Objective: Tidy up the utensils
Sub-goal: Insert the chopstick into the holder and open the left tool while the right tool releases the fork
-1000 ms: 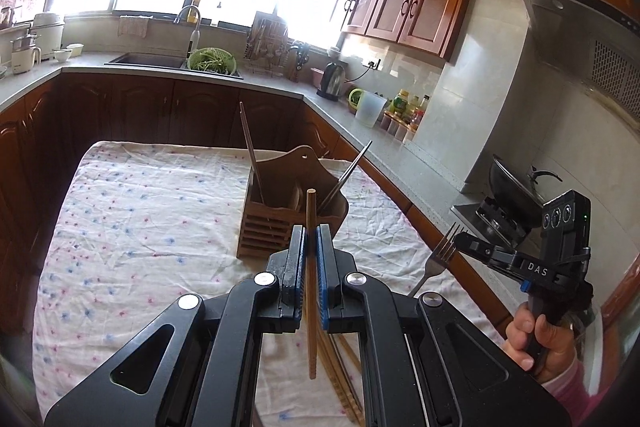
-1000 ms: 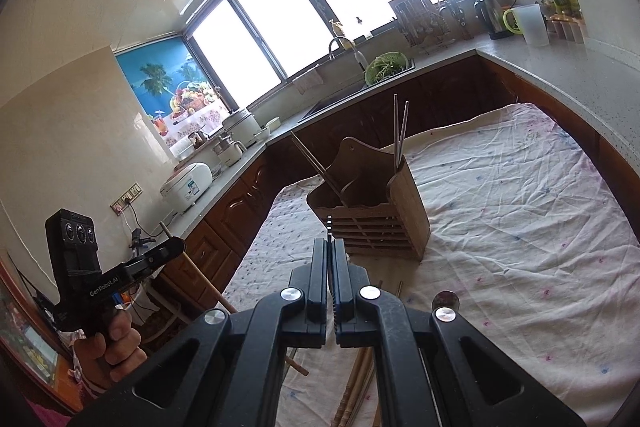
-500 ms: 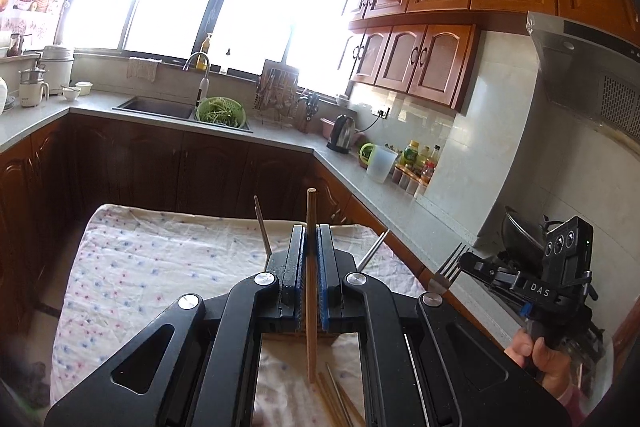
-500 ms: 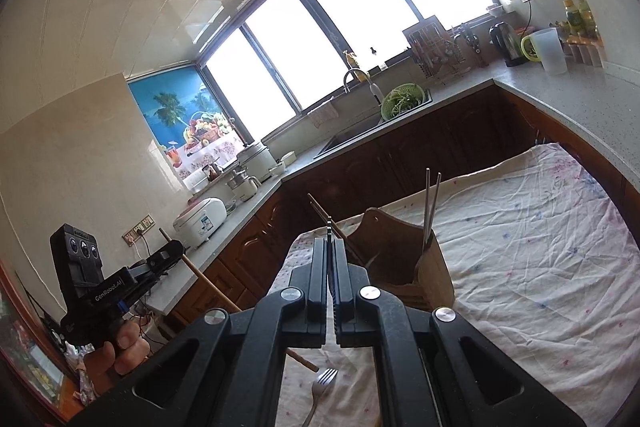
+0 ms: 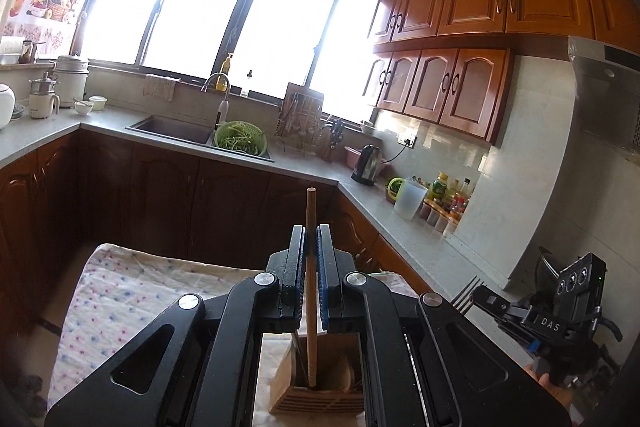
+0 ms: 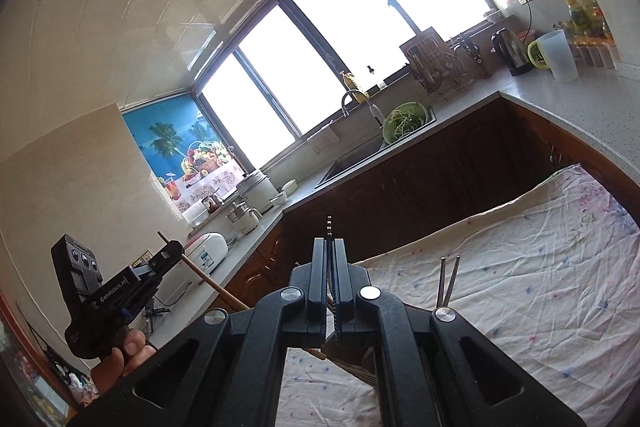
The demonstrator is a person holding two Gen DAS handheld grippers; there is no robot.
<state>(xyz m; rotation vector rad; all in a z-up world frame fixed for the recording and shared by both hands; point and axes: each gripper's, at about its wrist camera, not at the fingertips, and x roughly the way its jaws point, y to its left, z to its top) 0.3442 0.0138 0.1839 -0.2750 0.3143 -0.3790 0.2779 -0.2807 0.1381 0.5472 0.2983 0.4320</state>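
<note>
Plain wooden chopstick (image 5: 311, 267), round and light brown, clamped upright in left hand-held gripper (image 5: 311, 283), tip over slatted wooden holder (image 5: 320, 397) below on tabletop (image 5: 120, 299). Steel fork (image 5: 464, 297) pinched in right hand-held gripper (image 6: 330, 283), tines protruding forward.

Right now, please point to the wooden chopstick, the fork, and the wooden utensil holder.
wooden chopstick (image 5: 311, 211): left wrist view, upper shaft.
fork (image 5: 466, 291): left wrist view, tines.
wooden utensil holder (image 5: 320, 403): left wrist view, slatted front wall.
</note>
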